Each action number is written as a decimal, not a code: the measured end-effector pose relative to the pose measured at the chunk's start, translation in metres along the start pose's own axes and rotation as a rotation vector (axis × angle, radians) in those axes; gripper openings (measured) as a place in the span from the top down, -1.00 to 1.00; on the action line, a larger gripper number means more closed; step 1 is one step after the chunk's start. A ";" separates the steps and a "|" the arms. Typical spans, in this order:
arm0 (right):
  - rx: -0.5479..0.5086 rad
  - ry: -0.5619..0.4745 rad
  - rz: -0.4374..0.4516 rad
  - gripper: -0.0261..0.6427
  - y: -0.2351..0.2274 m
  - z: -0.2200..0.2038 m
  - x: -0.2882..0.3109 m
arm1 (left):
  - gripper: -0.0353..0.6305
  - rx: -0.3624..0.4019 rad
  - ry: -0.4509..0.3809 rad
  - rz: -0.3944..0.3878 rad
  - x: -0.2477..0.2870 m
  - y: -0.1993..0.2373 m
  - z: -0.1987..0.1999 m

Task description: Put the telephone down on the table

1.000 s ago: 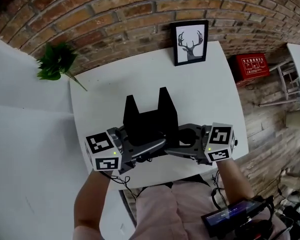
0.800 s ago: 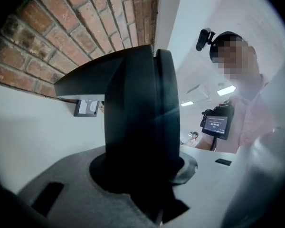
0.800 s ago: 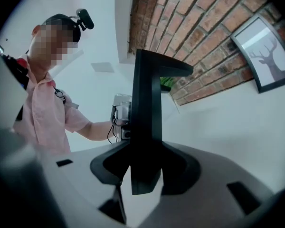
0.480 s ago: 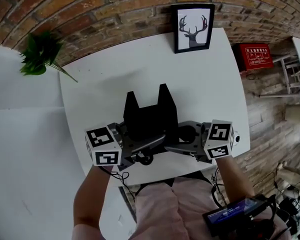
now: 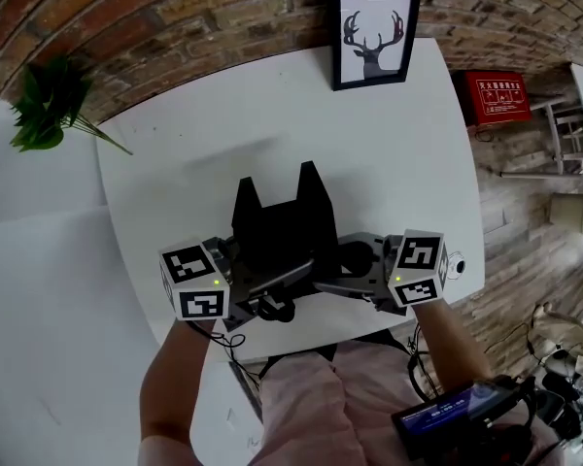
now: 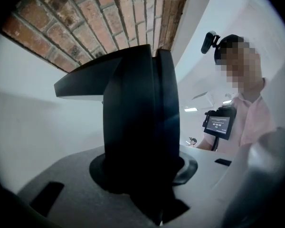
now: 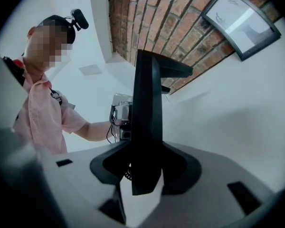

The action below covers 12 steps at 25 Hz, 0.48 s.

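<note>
The telephone is upright over the near part of the table. The left claw and right claw each clamp one side. Table contact is unconfirmed. Judged remaining: set-down and release.

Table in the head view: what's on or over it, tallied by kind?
telephone, black: 1
framed deer picture: 1
tools, the left tool and the right tool, both clamped on the telephone: 2
total: 4
</note>
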State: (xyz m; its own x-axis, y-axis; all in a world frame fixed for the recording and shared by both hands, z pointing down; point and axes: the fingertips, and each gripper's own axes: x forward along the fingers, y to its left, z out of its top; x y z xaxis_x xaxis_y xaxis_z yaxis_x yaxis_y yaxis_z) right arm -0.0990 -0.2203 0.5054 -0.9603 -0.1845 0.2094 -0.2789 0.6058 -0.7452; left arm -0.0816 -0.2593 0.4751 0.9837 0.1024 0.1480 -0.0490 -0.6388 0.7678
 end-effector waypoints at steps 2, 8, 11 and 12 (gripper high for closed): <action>0.013 0.004 -0.002 0.38 -0.004 -0.003 0.000 | 0.40 -0.011 0.000 0.000 0.001 0.004 -0.002; 0.043 0.009 -0.003 0.37 -0.015 -0.006 0.002 | 0.40 -0.047 0.002 0.003 0.004 0.017 -0.007; 0.064 0.018 -0.010 0.37 -0.022 -0.009 0.002 | 0.40 -0.073 0.002 0.010 0.006 0.024 -0.008; 0.070 0.020 -0.010 0.36 -0.023 -0.010 0.002 | 0.40 -0.083 0.002 0.010 0.007 0.026 -0.008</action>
State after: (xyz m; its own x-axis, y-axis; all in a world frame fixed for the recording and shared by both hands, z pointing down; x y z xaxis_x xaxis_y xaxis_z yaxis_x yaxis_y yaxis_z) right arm -0.0944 -0.2270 0.5293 -0.9577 -0.1742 0.2290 -0.2875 0.5486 -0.7851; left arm -0.0775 -0.2686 0.5010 0.9826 0.0979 0.1576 -0.0734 -0.5748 0.8150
